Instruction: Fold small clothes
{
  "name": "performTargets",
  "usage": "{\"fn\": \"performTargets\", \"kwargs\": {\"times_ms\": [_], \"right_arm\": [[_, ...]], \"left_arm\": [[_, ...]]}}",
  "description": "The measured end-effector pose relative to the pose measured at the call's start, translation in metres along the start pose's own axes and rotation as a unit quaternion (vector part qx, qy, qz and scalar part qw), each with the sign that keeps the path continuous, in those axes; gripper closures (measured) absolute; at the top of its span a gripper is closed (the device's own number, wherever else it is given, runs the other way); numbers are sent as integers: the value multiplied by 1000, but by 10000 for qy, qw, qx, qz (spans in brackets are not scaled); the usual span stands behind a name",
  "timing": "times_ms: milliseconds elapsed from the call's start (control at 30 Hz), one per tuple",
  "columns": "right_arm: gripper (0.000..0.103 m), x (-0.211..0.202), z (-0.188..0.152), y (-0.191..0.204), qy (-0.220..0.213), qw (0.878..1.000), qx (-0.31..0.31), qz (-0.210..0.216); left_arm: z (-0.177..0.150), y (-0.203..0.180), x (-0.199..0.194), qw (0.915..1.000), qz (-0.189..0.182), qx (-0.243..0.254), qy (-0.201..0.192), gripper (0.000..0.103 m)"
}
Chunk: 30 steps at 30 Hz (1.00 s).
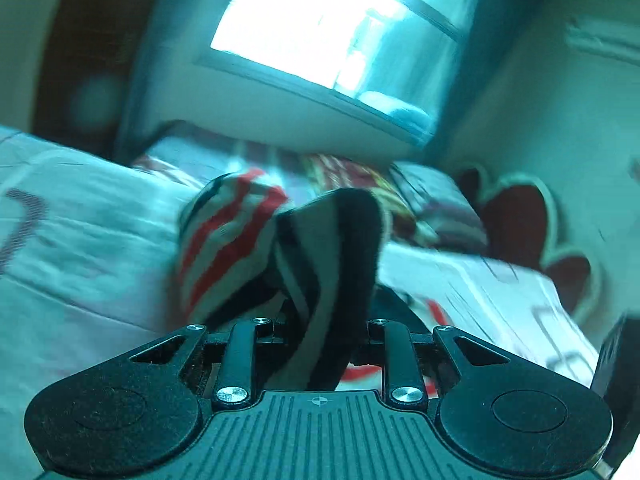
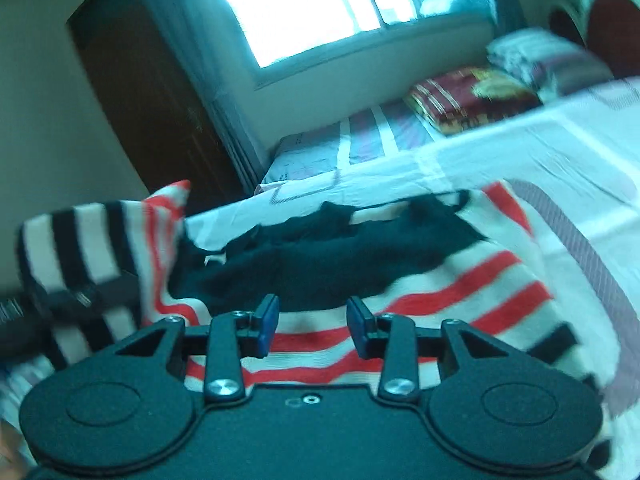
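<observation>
Left gripper (image 1: 320,312) — jaws drawn narrow and clamped on a bunched fold of the striped garment (image 1: 320,248). Fingertips are hidden by the cloth. The black-and-white striped part rises from between the jaws toward 12 o'clock, then drapes over; the red-and-white striped part hangs off at 10 o'clock of the gripper, above the white bedsheet (image 1: 80,240). View is motion-blurred.

Right gripper (image 2: 312,326) — jaws stand partly apart, 2 blue pads (image 2: 267,322) visible, nothing pinched between them. The garment (image 2: 460,292) lies spread on the bedsheet (image 2: 520,152) directly under and ahead of this gripper: red-and-white stripes pass beneath the gap between the pads, and a dark, crumpled section sits at 12 o'clock, just beyond the fingertips. Whether the pads touch the cloth below cannot be told.

In the right wrist view, at 9 o'clock, one end of the garment is lifted clear of the bed — black-and-white stripes wrapped over the left gripper (image 2: 80,300), seen only in part.

Further off: patterned pillow (image 2: 468,96) at 1 o'clock on the bed, window (image 2: 304,4) at 12 o'clock, dark wooden door (image 2: 152,92) at 10 o'clock.
</observation>
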State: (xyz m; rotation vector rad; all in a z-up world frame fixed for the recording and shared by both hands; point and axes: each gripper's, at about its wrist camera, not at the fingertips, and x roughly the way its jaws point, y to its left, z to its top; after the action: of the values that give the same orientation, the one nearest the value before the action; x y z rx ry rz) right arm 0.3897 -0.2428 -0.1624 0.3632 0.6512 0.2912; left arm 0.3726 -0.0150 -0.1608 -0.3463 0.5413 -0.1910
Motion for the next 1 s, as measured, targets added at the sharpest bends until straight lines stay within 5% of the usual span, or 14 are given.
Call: {"fn": "performTargets", "kwargs": {"times_ms": [167, 300, 400, 567, 667, 700, 833, 867, 967, 1000], "right_arm": [[62, -20, 1, -36, 60, 9980, 606, 142], [54, -22, -3, -55, 202, 9898, 1300, 551], [39, -17, -1, -57, 274, 9824, 1655, 820], [34, -12, 5, -42, 267, 9857, 1460, 800], [34, 5, 4, -33, 772, 9849, 1329, 801], [36, 9, 2, -31, 852, 9842, 1330, 796], [75, 16, -1, -24, 922, 9853, 1150, 860], [77, 17, -1, -22, 927, 9872, 1012, 815], [87, 11, 0, -15, 825, 9915, 736, 683], [89, 8, 0, -15, 778, 9926, 700, 624]], "left_arm": [[-37, -32, 32, 9965, -175, 417, 698, 78], [-44, -43, 28, 9929, -70, 914, 764, 78], [-45, -57, 17, 9853, 17, 1545, 730, 78], [-50, -69, -3, 9768, -27, 2023, 700, 78], [-43, -69, -11, 9774, -199, 1966, 751, 78], [-46, -69, -15, 9759, -223, 2034, 763, 78], [-36, -54, -32, 9776, -238, 1879, 920, 76], [-32, -49, -38, 9796, -233, 1764, 939, 73], [-23, -36, -48, 9861, -111, 1404, 878, 54], [-20, -34, -50, 9880, 5, 1281, 860, 37]]}}
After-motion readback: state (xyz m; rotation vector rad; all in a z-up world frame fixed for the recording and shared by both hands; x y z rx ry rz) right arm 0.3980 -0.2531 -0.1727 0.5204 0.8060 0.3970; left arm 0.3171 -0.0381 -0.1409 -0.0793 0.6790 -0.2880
